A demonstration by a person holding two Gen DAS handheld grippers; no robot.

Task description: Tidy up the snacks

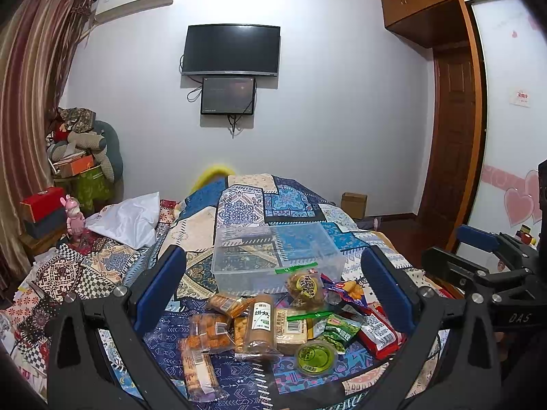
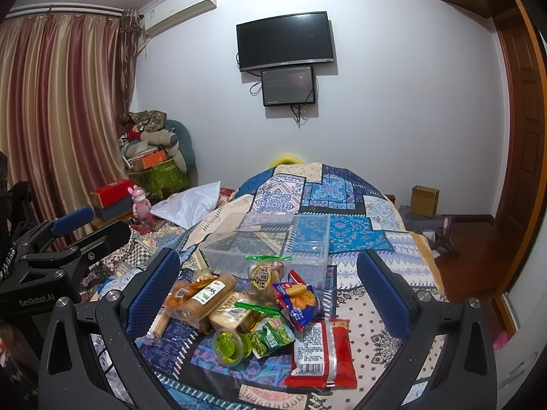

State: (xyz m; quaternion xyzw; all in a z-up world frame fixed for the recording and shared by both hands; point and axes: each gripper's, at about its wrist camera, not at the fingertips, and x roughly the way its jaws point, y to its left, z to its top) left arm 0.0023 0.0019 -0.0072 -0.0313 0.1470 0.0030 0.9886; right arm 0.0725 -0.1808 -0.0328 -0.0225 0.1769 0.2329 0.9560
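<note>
A pile of packaged snacks (image 1: 270, 321) lies on the patterned bedspread; it also shows in the right wrist view (image 2: 253, 311). Behind it stands an empty clear plastic box (image 1: 277, 256), seen in the right wrist view too (image 2: 270, 246). The pile holds a tan biscuit roll (image 1: 261, 324), a green jelly cup (image 2: 229, 346), a red packet (image 2: 323, 355), a blue chip bag (image 2: 299, 302) and orange cracker packs (image 1: 208, 335). My left gripper (image 1: 273, 294) is open and empty above the pile. My right gripper (image 2: 270, 294) is open and empty above the pile.
The bed (image 1: 239, 205) has a white pillow (image 1: 130, 218) at the left. Boxes and a pink toy (image 1: 73, 217) sit by the curtain. A cardboard box (image 2: 424, 201) stands on the floor at the right. The right gripper's body (image 1: 485, 273) shows at the right edge.
</note>
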